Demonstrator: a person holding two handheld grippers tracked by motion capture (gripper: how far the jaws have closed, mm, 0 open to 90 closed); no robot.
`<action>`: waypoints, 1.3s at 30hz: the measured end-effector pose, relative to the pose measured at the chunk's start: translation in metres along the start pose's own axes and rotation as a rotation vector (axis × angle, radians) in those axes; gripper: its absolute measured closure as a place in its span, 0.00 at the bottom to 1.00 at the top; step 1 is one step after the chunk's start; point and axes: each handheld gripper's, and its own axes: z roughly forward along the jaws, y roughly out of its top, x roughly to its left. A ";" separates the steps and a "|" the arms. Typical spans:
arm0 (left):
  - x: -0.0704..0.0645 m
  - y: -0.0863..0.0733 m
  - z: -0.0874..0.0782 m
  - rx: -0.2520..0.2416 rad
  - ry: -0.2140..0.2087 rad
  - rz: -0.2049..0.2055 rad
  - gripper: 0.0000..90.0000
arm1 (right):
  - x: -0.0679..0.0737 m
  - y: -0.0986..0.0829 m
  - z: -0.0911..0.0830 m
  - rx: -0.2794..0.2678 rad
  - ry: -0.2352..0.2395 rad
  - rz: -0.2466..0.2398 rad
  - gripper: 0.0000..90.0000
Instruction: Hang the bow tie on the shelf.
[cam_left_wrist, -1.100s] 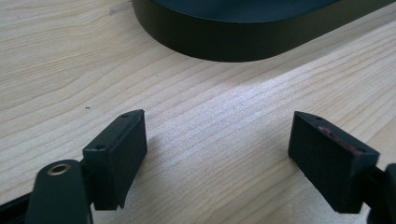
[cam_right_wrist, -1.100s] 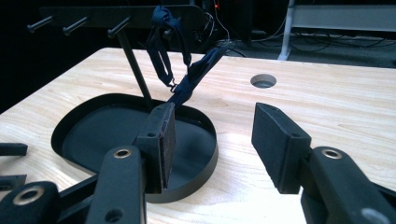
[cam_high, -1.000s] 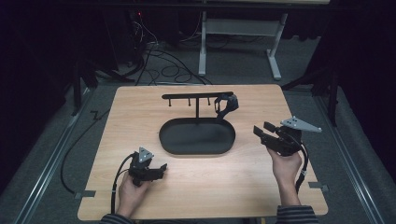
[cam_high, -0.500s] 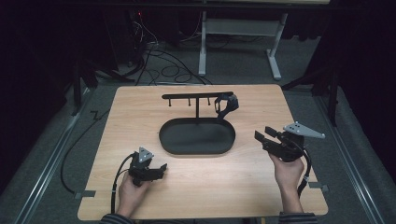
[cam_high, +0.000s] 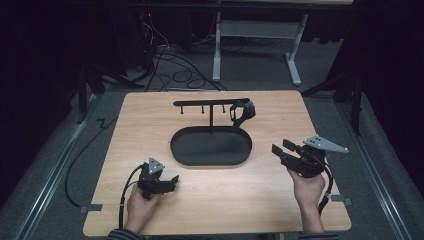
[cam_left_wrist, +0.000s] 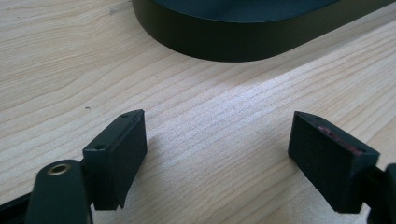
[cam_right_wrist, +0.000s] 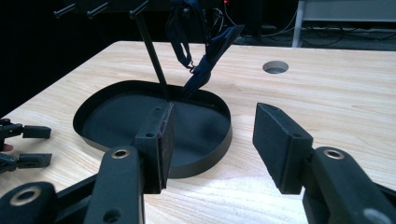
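On the table (cam_high: 150, 115), a black stand with an oval tray (cam_high: 211, 147); a dark strap (cam_high: 243, 113) hangs from the right end of its crossbar. Right tongs (cam_high: 281, 150) spread, empty, right of the tray, aimed toward the strap (cam_right_wrist: 205, 63). Left tongs (cam_high: 172, 180) spread, empty, low over the wood near the tray's front wall (cam_left_wrist: 224, 39). Step judged: approach, nothing gripped yet. Next move likely calls for raising the right tongs to the strap and closing on it.
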 end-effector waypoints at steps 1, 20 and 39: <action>0.000 0.000 0.000 0.000 0.000 0.000 0.22 | 0.000 -0.001 0.000 0.002 0.001 0.000 0.55; 0.000 0.000 0.000 0.000 0.000 0.000 0.22 | 0.009 -0.014 -0.001 0.023 0.032 0.006 0.55; 0.000 0.000 0.000 0.000 0.000 0.000 0.22 | 0.013 -0.031 0.007 0.038 0.060 0.039 0.55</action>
